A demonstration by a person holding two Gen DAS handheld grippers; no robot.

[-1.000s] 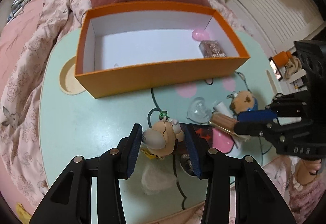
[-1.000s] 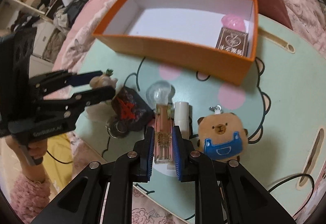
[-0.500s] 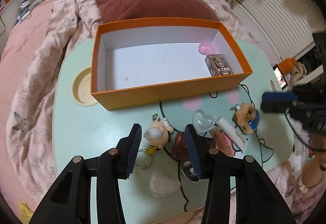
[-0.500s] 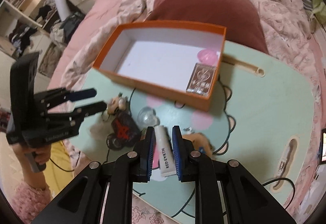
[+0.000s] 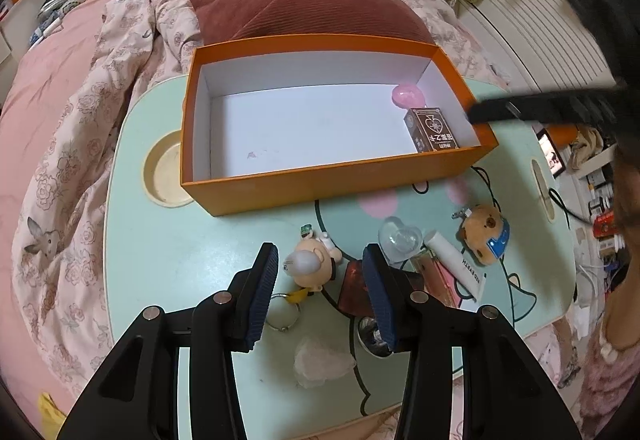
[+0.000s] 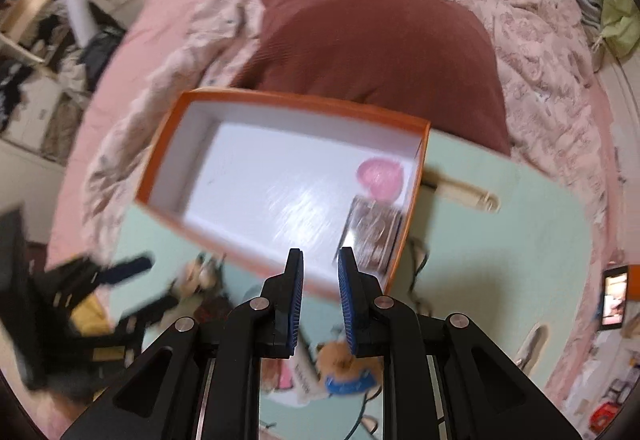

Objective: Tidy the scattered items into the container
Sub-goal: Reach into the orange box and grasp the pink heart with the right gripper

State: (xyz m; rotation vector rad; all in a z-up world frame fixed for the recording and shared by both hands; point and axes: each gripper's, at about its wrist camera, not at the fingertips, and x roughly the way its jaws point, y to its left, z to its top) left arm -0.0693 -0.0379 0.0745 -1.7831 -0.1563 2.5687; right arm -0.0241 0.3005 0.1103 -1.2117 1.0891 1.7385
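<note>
Your left gripper [image 5: 320, 276] hangs with jaws spread wide and released, straddling from above one doll keychain [image 5: 310, 264]; whether they touch it is unclear, and one finger hides part of a dark red pouch [image 5: 352, 288]. Your right gripper [image 6: 319, 296] has jaws parted narrowly, holding nothing; its view is motion-blurred. Ahead of both sits one orange box [image 5: 332, 175] on the table [image 5: 168, 248], containing one pink heart [image 5: 408, 95] and one brown card box [image 5: 434, 129]. Right of the left jaws: one clear heart [image 5: 400, 238], one white tube [image 5: 452, 260], one bear plush [image 5: 486, 228].
</note>
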